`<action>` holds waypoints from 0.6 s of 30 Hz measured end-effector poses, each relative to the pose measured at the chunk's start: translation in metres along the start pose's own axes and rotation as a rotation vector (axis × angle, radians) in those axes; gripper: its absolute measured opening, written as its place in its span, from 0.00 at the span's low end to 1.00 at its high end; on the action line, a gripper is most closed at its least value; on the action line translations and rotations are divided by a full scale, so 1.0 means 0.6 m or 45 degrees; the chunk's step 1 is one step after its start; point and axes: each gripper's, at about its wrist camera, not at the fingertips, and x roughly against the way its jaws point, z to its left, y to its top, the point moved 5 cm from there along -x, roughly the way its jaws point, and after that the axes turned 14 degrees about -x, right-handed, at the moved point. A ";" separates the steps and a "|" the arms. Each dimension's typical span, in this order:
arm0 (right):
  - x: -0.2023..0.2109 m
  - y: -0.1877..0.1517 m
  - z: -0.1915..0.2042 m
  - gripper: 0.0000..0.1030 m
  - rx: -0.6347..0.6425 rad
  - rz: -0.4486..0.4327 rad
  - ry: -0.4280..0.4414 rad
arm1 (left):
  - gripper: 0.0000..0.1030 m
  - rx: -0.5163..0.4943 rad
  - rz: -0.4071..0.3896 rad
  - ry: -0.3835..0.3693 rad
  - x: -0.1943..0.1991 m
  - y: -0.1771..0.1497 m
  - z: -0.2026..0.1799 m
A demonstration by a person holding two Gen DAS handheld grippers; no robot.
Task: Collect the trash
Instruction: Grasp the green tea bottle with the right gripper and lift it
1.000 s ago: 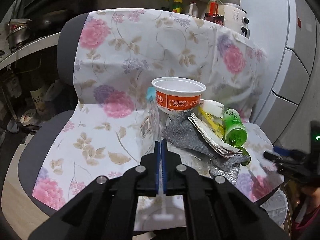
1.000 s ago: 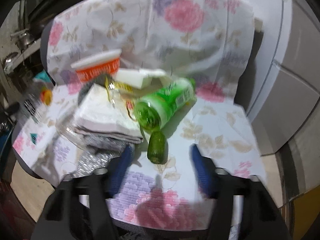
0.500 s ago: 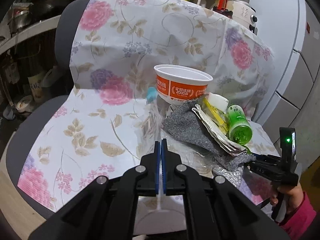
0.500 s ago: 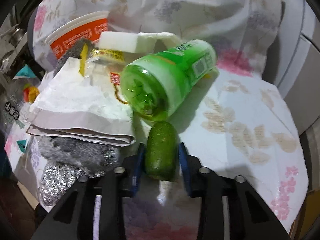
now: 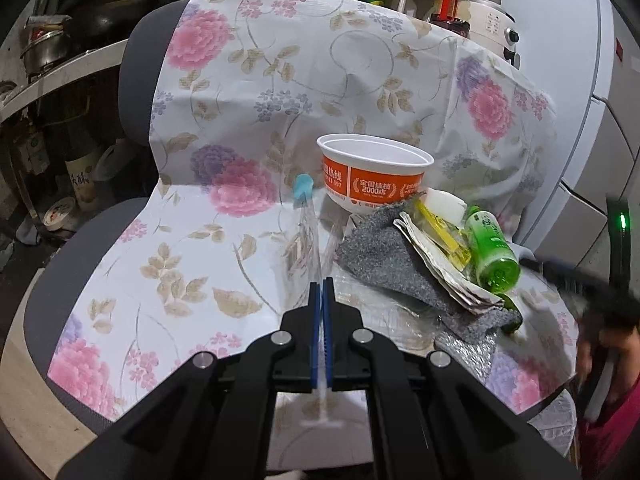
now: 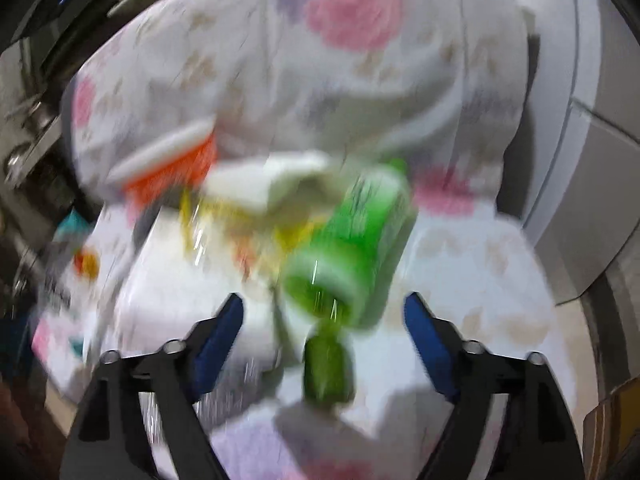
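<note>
Right wrist view is smeared by motion: the right gripper has its blue fingers spread wide, gripping nothing, with a small dark-green cap lying between them at 6 o'clock and the green bottle just beyond. Left gripper is pressed together on a clear plastic bag. Judging by this, picking up a piece is in hand; next calls for centring on the cap and pinching.

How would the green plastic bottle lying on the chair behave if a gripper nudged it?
The green bottle lies on its side, so it would probably roll. It looks empty, so likely light. Leaning against the folded paper, it may shift that too.
</note>
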 end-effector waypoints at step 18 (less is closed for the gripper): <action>-0.092 0.079 -0.024 0.56 -0.023 0.035 -0.218 | 0.00 0.013 -0.003 0.025 -0.020 0.020 0.025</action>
